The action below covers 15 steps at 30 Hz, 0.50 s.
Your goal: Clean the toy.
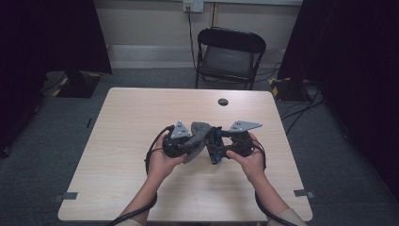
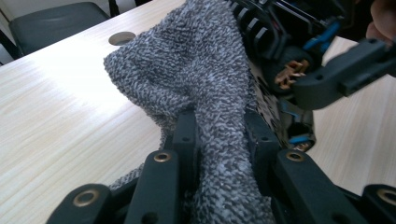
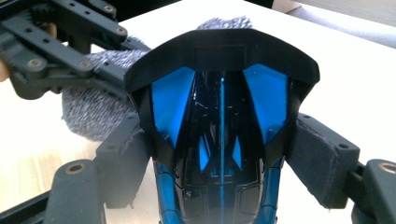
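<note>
step: a wiping pass is judged to be in hand, with the grey knitted cloth (image 2: pixel 196 88) laid against the black-and-blue toy car (image 3: pixel 222 140) above the desk (image 1: pixel 141 108) (both lifted clear of it).
left hand-held gripper (image 1: pixel 181 141): jaws drawn narrow and clamped on a bunched fold of the cloth, as seen in the left gripper view; held at about 9 o'clock of the car in the high view.
right hand-held gripper (image 1: pixel 237 141): jaws spread wide around the car body, pads pressed to both flanks in the right gripper view; held at about 3 o'clock of the car.
cloth place: draped over the car's far side, at mid-desk, slightly toward 6 o'clock from the round cable hole (image 1: pixel 223 101); a loose flap is seen hanging toward the desk.
car place: between the two grippers, its glossy blue panels turned to the right gripper's camera (which end is the front cannot be told).
contact: cloth is touching the car's ribbed black underside in the left gripper view.
next move calls for: the cloth to be dragged along the car while the right grip is kept firm; the clamped fold should not be let slip.
risk: the cloth could be snagged on the car's exposed parts.
background: a folding chair (image 1: pixel 229 56) is stood at 12 o'clock beyond the desk.
</note>
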Motion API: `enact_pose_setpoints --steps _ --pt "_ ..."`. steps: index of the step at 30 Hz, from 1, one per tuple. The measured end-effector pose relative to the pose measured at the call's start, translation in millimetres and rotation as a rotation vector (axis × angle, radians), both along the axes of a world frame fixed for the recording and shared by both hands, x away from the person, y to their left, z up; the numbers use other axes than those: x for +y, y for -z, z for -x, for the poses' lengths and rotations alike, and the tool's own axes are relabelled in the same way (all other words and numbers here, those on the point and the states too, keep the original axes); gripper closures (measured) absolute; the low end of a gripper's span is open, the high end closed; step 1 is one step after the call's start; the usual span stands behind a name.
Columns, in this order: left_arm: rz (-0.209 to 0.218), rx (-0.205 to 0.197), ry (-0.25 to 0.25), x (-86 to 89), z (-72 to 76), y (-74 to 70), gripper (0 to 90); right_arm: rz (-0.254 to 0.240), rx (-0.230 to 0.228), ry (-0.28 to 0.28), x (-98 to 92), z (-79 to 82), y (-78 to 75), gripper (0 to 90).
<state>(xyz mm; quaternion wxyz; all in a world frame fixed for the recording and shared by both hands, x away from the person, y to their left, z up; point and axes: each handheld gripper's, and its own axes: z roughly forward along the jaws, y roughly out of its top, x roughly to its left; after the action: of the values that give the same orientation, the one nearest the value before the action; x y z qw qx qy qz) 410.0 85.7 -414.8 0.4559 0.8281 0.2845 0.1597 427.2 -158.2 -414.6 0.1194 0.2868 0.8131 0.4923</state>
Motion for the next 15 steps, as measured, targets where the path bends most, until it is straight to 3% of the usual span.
enact_pose_setpoints --steps 15 --pt "-0.034 0.044 0.053 -12.0 9.6 18.7 70.8 -0.016 -0.029 0.033 -2.3 -3.1 -10.3 25.6"
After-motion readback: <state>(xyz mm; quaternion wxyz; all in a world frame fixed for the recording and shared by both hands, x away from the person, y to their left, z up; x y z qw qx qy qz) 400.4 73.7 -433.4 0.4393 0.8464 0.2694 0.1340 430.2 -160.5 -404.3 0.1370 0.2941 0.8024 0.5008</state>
